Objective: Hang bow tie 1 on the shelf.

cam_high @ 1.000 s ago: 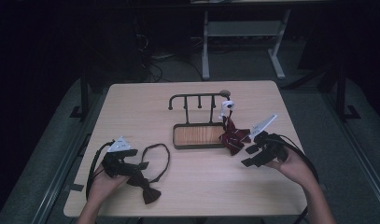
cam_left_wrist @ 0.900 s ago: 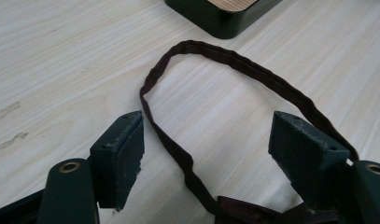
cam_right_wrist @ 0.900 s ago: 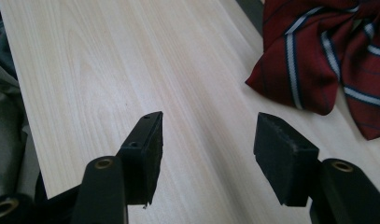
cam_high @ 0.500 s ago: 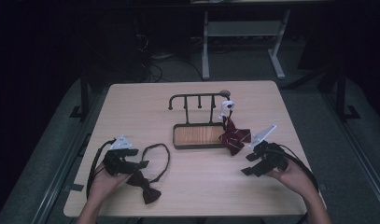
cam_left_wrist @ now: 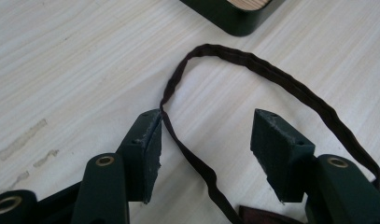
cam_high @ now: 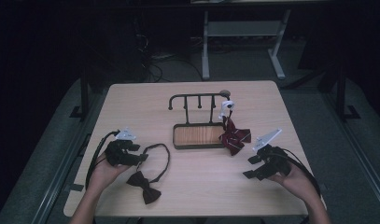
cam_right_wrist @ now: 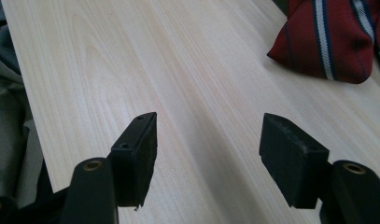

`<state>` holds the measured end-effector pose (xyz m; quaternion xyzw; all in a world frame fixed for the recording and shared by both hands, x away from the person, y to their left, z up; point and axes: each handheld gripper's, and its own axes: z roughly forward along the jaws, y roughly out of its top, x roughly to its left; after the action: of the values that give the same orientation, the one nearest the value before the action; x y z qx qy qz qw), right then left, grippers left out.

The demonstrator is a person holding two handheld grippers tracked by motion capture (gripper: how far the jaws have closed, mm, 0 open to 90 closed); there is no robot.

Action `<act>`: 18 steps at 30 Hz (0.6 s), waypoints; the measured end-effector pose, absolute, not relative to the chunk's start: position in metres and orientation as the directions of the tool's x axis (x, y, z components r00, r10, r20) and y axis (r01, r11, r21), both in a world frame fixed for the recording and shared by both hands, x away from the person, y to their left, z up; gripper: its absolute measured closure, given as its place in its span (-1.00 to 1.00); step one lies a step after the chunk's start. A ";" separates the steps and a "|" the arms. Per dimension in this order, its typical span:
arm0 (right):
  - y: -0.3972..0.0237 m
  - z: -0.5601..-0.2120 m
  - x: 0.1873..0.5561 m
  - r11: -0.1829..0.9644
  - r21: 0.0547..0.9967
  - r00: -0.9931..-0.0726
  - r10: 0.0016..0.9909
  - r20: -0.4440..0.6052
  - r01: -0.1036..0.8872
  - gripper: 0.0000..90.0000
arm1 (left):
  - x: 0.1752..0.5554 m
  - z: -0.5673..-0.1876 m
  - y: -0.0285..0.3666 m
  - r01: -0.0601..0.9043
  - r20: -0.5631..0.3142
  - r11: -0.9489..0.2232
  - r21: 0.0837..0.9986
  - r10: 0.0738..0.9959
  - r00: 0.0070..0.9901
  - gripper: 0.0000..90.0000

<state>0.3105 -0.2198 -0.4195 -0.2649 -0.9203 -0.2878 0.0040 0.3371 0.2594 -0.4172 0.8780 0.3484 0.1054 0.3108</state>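
1. Basically about the dark bow tie [cam_high: 145, 185]: lying flat near the front left of the table [cam_high: 197, 196], strap [cam_left_wrist: 253, 65] looping out toward the rack [cam_high: 198, 135].
2. Left gripper [cam_high: 140, 157] low over that strap, jaws just been closing, still spread with one run of strap between them; brushing the left pad [cam_left_wrist: 150, 147] at most, nothing pinched yet.
3. Right gripper [cam_right_wrist: 208, 154] spread wide over bare wood, holding nothing, just short of the striped tie [cam_high: 234, 137] hanging at the rack's right end and draping onto the table.
4. Could go wrong: thin strap lying flat, so easy to close above it and come up empty, or scrape pads on the table.
5. Also risky: grabbing only one run of the loop, then bow dragging and twisting on the lift.
6. Rack close by too, so a swinging bow might snag its base or bump the striped tie off its hook.
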 end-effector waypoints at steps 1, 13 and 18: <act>-0.220 -0.420 0.310 0.692 0.532 -0.861 0.482 0.165 0.489 -0.19 | 0.340 -0.417 0.258 0.547 -0.035 -0.566 0.616 0.675 0.737 -0.03; -0.222 -0.421 0.309 0.691 0.533 -0.861 0.482 0.165 0.489 -0.19 | 0.365 -0.416 0.240 0.533 0.006 -0.654 0.537 0.635 0.773 0.03; -0.222 -0.421 0.309 0.691 0.533 -0.861 0.482 0.162 0.488 -0.21 | 0.374 -0.417 0.236 0.543 -0.013 -0.661 0.518 0.628 0.778 0.21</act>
<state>0.3094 -0.2215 -0.4211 -0.2638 -0.9196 -0.2912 0.0045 0.3741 0.2364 -0.4166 0.9075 0.3225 0.0836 0.2557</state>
